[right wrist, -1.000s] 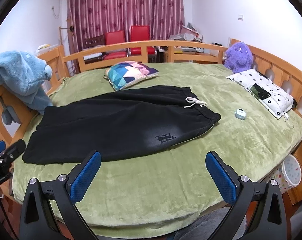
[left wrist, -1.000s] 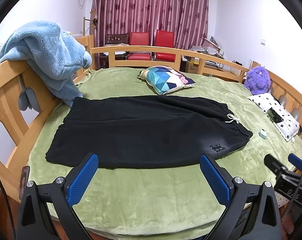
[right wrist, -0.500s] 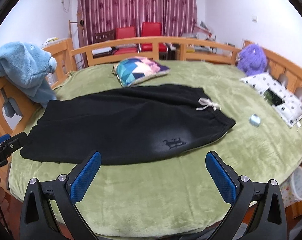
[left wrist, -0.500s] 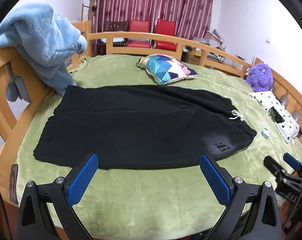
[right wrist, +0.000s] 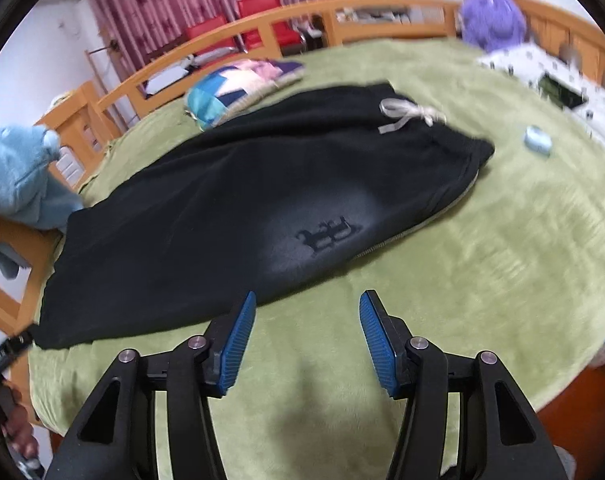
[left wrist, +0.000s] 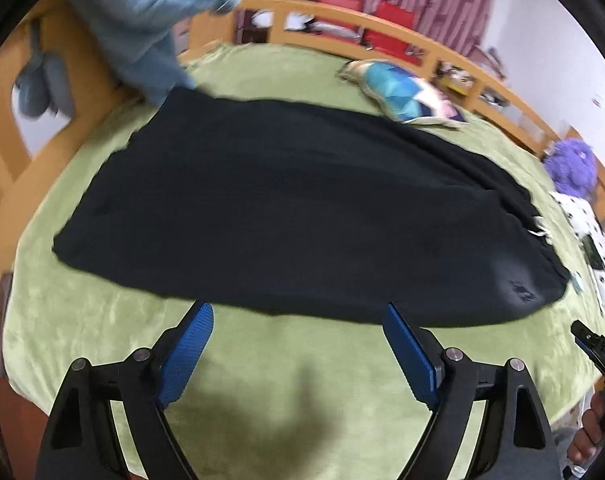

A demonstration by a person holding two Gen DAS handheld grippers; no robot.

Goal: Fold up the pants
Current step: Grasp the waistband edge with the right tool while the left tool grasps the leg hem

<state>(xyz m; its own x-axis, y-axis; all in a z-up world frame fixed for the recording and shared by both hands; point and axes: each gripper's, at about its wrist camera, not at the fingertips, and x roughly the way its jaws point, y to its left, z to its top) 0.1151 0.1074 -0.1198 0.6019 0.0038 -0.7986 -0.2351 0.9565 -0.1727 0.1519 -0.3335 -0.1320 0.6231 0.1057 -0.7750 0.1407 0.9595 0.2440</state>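
Observation:
Black pants (left wrist: 294, 216) lie flat on the green bed cover, folded lengthwise, legs to the left and waistband with a white drawstring (right wrist: 406, 114) to the right. A small dark logo (right wrist: 328, 236) shows near the waist. My left gripper (left wrist: 298, 320) is open and empty, just above the cover at the pants' near edge. My right gripper (right wrist: 307, 312) is open and empty, jaws narrower, close to the near edge below the logo. The pants also show in the right wrist view (right wrist: 222, 200).
A light blue blanket (left wrist: 150, 12) hangs on the wooden bed rail (left wrist: 6, 160) at the left. A patterned cushion (left wrist: 402, 96), a purple plush toy (right wrist: 490, 20), a spotted white pillow (right wrist: 558, 76) and a small blue object (right wrist: 537, 140) lie on the bed.
Both grippers have moved forward and down toward the pants' near edge. The right gripper's jaws have narrowed. The pants have not moved.

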